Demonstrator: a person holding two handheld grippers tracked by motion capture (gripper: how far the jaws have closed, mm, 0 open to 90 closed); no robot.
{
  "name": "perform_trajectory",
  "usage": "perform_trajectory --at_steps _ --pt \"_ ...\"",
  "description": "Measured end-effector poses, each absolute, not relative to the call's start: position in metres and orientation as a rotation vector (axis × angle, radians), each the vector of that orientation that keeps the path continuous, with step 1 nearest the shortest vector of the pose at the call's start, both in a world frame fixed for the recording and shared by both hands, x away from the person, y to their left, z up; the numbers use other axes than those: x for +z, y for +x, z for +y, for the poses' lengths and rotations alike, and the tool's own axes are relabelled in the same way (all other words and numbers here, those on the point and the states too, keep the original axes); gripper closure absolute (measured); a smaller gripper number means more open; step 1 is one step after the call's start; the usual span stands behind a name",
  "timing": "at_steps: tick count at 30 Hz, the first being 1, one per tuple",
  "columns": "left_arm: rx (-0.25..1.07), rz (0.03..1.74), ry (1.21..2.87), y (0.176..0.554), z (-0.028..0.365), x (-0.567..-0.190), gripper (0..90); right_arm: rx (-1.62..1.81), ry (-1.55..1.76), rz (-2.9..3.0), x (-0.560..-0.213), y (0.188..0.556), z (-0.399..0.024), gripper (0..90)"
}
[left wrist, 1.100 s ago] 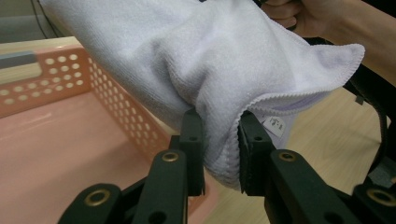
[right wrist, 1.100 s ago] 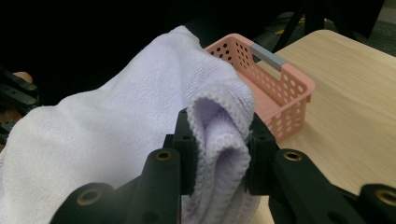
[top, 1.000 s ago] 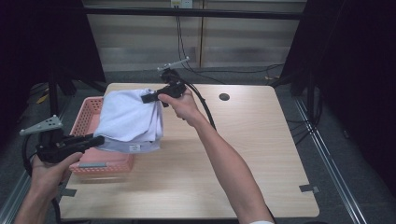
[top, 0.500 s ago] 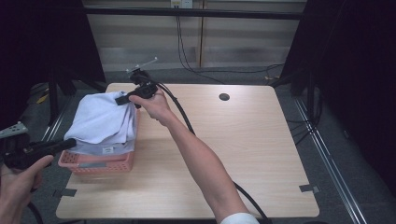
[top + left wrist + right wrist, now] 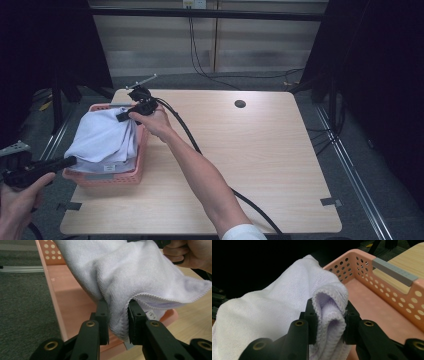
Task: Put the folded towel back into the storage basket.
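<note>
My left gripper (image 5: 67, 161) pinches the towel's (image 5: 102, 140) near end in its jaws, just past the basket's (image 5: 112, 179) near rim at the counter's (image 5: 260, 165) left edge. The towel's long axis runs from there over the basket, away from me, to my right gripper (image 5: 122, 116), whose jaws pinch a folded edge; both hands sit at their ends, so lowering drops it in.

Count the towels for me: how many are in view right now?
1. A single white towel hangs over the pink basket, pinched by the left gripper and the right gripper. More could lie hidden beneath it.
</note>
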State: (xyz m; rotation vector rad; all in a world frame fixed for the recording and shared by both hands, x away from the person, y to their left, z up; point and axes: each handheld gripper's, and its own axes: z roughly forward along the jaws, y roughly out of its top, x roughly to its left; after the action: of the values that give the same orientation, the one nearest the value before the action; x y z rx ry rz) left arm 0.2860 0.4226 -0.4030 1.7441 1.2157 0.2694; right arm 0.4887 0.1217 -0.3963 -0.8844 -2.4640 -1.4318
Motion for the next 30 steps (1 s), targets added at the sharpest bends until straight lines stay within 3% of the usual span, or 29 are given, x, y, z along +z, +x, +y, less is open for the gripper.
perform_trajectory --at_steps 2,4,6,11,16,23,26,30 --pt "0.293 1.257 1.768 0.289 0.417 -0.406 69.4 -1.434 -0.916 -2.482 -0.401 0.49 0.121 61.5" --pt "0.306 1.259 1.773 0.288 0.415 -0.406 56.0 -1.419 -0.944 -2.518 -0.407 0.492 0.121 45.7" --pt "0.334 1.25 1.788 0.285 0.414 -0.404 46.8 -1.458 -0.963 -2.502 -0.408 0.494 0.116 40.0" --pt "0.353 1.234 1.791 0.283 0.402 -0.399 39.8 -1.491 -0.966 -2.482 -0.404 0.492 0.1 38.6" --pt "0.352 1.2 1.772 0.283 0.385 -0.394 39.2 -1.508 -0.92 -2.502 -0.401 0.485 0.085 38.3" --pt "0.366 1.129 1.864 0.279 0.325 -0.391 39.8 -1.591 -0.882 -2.538 -0.395 0.458 0.025 38.5" --pt "0.376 1.093 1.861 0.278 0.3 -0.39 42.5 -1.618 -0.912 -2.531 -0.395 0.449 -0.002 38.6" --pt "0.355 1.058 1.847 0.273 0.269 -0.395 39.7 -1.661 -0.944 -2.513 -0.398 0.438 -0.032 38.8"
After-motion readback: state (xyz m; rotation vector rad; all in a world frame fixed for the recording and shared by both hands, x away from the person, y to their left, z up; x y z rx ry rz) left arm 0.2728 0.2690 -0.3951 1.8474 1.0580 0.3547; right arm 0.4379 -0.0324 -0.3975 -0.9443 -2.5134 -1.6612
